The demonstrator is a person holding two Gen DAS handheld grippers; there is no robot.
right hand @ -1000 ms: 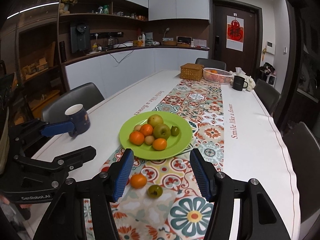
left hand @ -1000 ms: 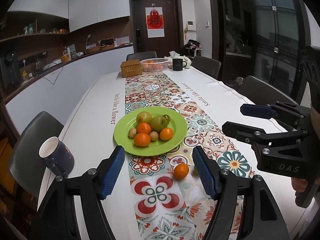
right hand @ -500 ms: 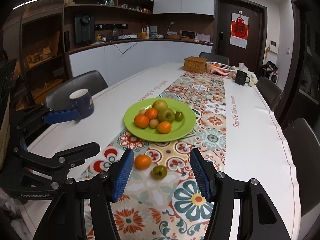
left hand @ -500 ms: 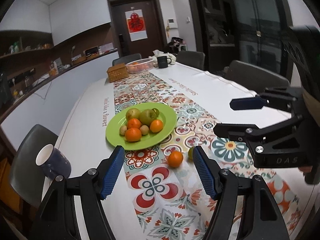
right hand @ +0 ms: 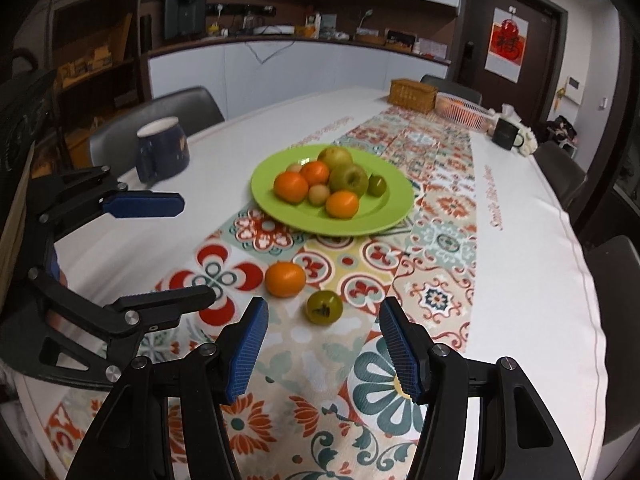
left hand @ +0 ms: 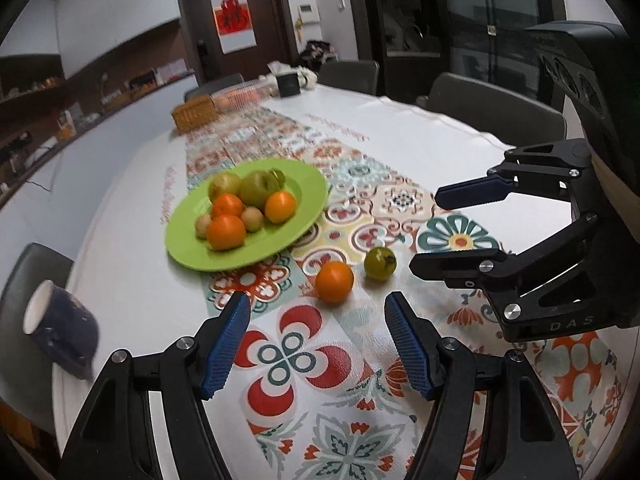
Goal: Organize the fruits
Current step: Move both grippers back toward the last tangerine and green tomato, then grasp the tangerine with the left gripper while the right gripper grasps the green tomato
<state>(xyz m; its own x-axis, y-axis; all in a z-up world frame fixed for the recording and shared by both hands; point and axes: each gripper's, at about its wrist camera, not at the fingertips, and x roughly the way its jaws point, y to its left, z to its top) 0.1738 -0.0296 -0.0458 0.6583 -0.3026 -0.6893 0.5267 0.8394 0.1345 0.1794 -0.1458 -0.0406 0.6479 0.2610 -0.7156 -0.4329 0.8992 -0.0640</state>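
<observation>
A green plate [left hand: 308,196] [right hand: 394,208] on the patterned runner holds several oranges, apples and small pale fruits. In front of it lie a loose orange [left hand: 334,281] [right hand: 285,279] and a small green fruit [left hand: 379,263] [right hand: 324,307] side by side on the runner. My left gripper [left hand: 318,344] hovers open just short of the loose orange, nothing between its blue pads. My right gripper [right hand: 323,350] hovers open just short of the green fruit, also empty. Each gripper shows in the other's view, the right gripper [left hand: 430,236] at the right edge and the left gripper [right hand: 192,248] at the left edge.
A dark blue mug [left hand: 60,330] [right hand: 162,154] stands near the table's left edge. At the far end sit a wicker box [right hand: 413,95], a pink basket [right hand: 464,114] and a black mug [right hand: 506,133]. Grey chairs ring the table.
Both grippers have come down and nearer to the table. The loose orange and green fruit now sit larger and closer to the fingertips. Jaw widths look the same.
</observation>
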